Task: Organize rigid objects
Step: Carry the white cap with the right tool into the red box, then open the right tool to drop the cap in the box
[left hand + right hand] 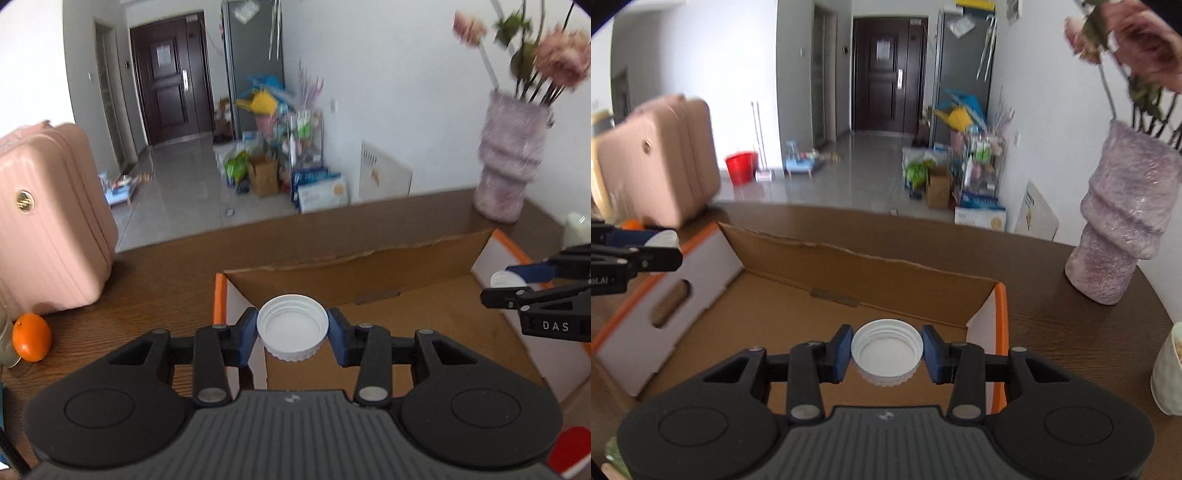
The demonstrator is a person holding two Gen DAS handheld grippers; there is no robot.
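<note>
The left claw (292, 330) is closed part-way on a white cap (292, 325), its blue pads (249, 330) pressing the cap's ribbed sides from left and right. The cap sits with its hollow, threaded side facing up toward the camera. It hangs over the near left corner of an open cardboard box (369, 266), above the box floor and not touching it.

The right claw (887, 354) is likewise closed part-way on a second white cap (886, 350), blue pads (842, 352) against its sides, hollow side up. This cap hangs over the near right corner of the same box (849, 269), just inside its orange-edged right wall.

Each claw shows at the edge of the other's view, with its cap between the fingers.

The box has white outer walls with orange trim, a torn far flap, and a bare brown floor. It rests on a dark wooden surface (155, 280). On the surface to the right stands a lilac vase (1123, 221) with pink flowers (561, 59), well apart from the box. To the left are an orange (31, 336) and a pink suitcase (51, 221). A white cup (1169, 369) stands at the near right edge.
</note>
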